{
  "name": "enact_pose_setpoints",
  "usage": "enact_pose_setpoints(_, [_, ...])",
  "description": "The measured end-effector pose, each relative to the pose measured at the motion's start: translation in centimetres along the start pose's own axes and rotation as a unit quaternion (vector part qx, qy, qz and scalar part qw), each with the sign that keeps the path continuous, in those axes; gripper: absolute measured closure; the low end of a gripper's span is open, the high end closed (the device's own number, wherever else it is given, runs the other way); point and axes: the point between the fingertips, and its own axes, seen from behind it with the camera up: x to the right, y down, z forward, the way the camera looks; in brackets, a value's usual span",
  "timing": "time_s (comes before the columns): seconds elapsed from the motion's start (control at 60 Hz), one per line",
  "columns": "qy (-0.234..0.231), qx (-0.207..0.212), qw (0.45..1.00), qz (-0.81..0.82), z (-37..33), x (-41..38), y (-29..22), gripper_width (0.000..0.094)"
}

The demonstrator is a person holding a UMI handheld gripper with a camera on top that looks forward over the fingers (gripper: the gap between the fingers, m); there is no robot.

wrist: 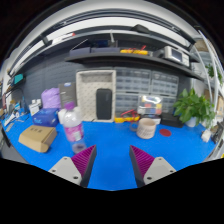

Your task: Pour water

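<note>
A clear plastic water bottle [73, 125] with a pink label and a white cap stands upright on the blue table [115, 145], ahead and left of my fingers. A beige cup [147, 128] stands ahead and right, with a second cup-like thing [150, 105] above or behind it. My gripper [113, 161] is open and empty, low over the table. Its pink pads [84, 158] stand well apart with only bare blue table between them.
A cardboard box [37, 138] lies at the left, with a blue box [44, 117] and a purple container [51, 98] behind it. A white cabinet [96, 96] and drawer racks stand at the back. A green plant [192, 106] stands at the right.
</note>
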Motion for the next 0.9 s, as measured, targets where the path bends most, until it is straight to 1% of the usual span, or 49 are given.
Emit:
enact_pose_setpoints(0.1, [-0.04, -0.012, 0.999, 0.002, 0.3, -5.3, 3.3, 0.0269])
enact_pose_setpoints(0.217, [-0.07, -0.01, 0.997, 0.014, 2.3, -9.6, 4.2, 0.0268])
enact_pose_setpoints(0.267, [-0.079, -0.004, 0.997, 0.018, 3.5, -10.9, 3.7, 0.0267])
enact_pose_setpoints(0.333, [-0.086, 0.015, 0.996, 0.027, 5.1, -12.2, 2.5, 0.027])
enact_pose_setpoints(0.417, [-0.095, 0.025, 0.995, 0.032, 7.3, -13.4, 1.4, 0.0276])
enact_pose_setpoints(0.483, [-0.095, 0.029, 0.995, 0.025, 9.1, -13.9, 0.8, 0.0275])
enact_pose_setpoints(0.6, [-0.097, 0.048, 0.994, 0.014, 11.6, -15.0, -0.6, 0.0281])
enact_pose_setpoints(0.65, [-0.088, 0.055, 0.995, 0.009, 12.5, -14.7, -0.9, 0.0304])
enact_pose_setpoints(0.667, [-0.084, 0.057, 0.995, 0.007, 12.8, -14.6, -1.0, 0.0327])
enact_pose_setpoints(0.683, [-0.079, 0.059, 0.995, 0.005, 13.1, -14.4, -1.0, 0.0397])
enact_pose_setpoints(0.717, [-0.072, 0.065, 0.995, 0.003, 13.4, -14.0, -1.2, 0.0412])
enact_pose_setpoints(0.833, [-0.08, 0.086, 0.993, 0.012, 13.8, -13.8, -1.6, 0.0526])
enact_pose_setpoints(0.9, [-0.087, 0.093, 0.992, 0.006, 13.7, -14.3, -1.6, 0.0565])
